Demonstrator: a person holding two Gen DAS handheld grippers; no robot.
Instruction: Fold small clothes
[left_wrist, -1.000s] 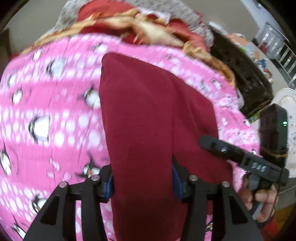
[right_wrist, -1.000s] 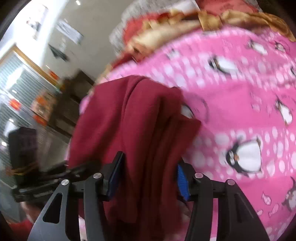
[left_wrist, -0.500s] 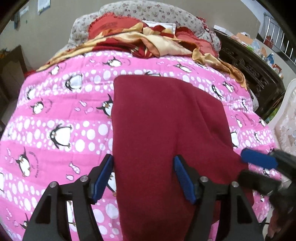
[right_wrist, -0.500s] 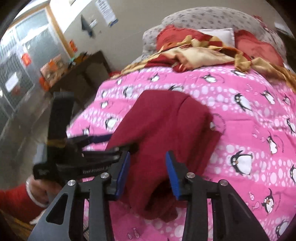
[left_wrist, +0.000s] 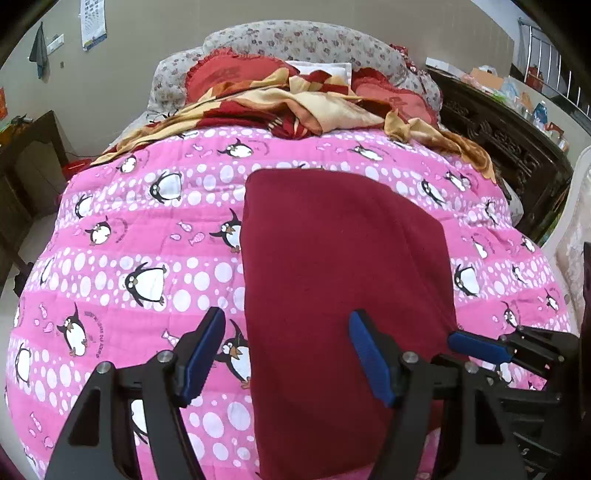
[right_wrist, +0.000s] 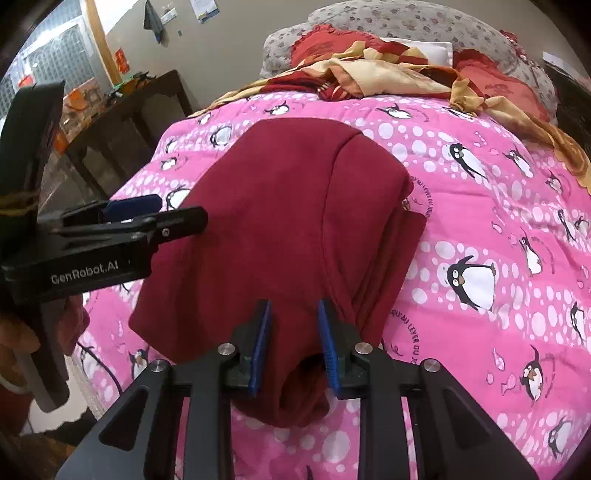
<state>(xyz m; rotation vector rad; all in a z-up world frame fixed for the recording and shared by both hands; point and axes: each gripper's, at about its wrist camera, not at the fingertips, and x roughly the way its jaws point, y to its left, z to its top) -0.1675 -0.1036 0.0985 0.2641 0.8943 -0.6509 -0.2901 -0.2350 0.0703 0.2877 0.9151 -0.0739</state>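
garment: the maroon cloth (left_wrist: 343, 280) lay folded flat on the pink penguin quilt (left_wrist: 122, 236), its near edge cut off below my tongs.
left tongs: my left gripper (left_wrist: 286, 354) stood wide, holding nothing; a second ago it gripped the cloth.
right tongs: my right gripper (right_wrist: 293, 341) was narrow but parted, above the cloth's bunched near end; grip unclear.
bed head: crumpled red-and-gold blanket (left_wrist: 295, 107).

Both grippers were black frames with blue finger pads and silver screw heads. Left gripper (right_wrist: 122, 218) body carried white "GenRobot.AI" lettering. Hand (right_wrist: 16, 336) on its handle showed bare skin, probably a red sleeve below, edge-blurred.
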